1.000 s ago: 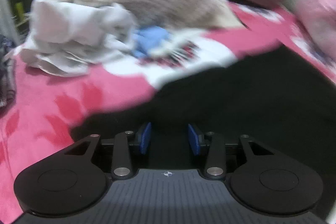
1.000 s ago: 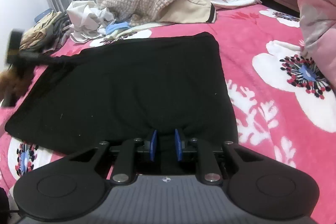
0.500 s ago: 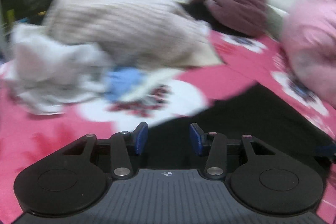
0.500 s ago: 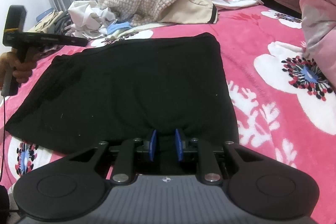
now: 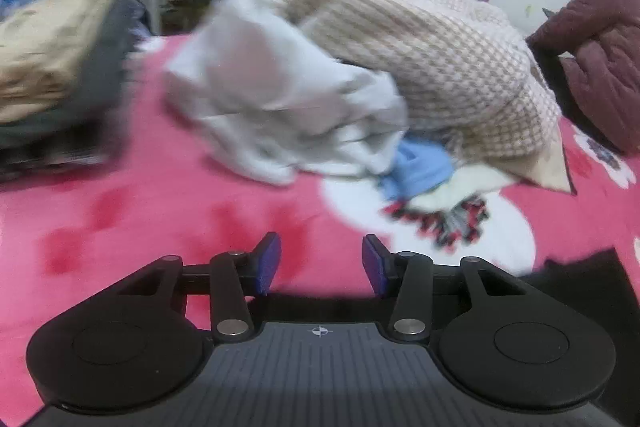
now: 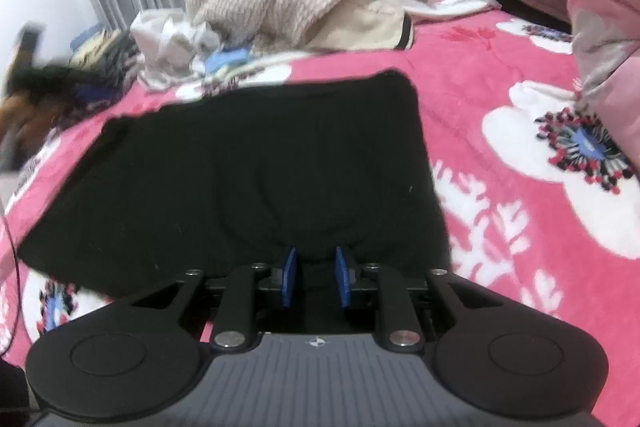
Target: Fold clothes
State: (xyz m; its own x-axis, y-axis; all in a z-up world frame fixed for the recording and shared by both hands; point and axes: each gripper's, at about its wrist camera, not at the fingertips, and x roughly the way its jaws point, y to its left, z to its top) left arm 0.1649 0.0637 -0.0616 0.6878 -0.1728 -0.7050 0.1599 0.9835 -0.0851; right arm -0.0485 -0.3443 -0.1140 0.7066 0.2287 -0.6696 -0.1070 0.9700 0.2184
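Observation:
A black garment (image 6: 256,163) lies spread flat on the pink flowered blanket (image 6: 500,115). My right gripper (image 6: 316,267) sits at its near edge with the blue pads (image 6: 289,275) a small gap apart and black cloth bunched between them. My left gripper (image 5: 318,263) is open and empty above the pink blanket (image 5: 168,211); a corner of the black garment (image 5: 580,279) shows at its lower right. In the right wrist view the left gripper (image 6: 44,75) is a blur past the garment's far left corner.
A pile of unfolded clothes lies beyond: a white garment (image 5: 280,107), a cream knit sweater (image 5: 432,59), a blue cloth (image 5: 420,167). Folded clothes (image 5: 56,67) are stacked at the left. A person in a maroon jacket (image 5: 600,39) sits at the right. A pink quilt (image 6: 608,39) lies at the right.
My left gripper has left the black garment and swung left towards the pile of clothes, its jaws still open. My right gripper has stayed put on the garment's near edge.

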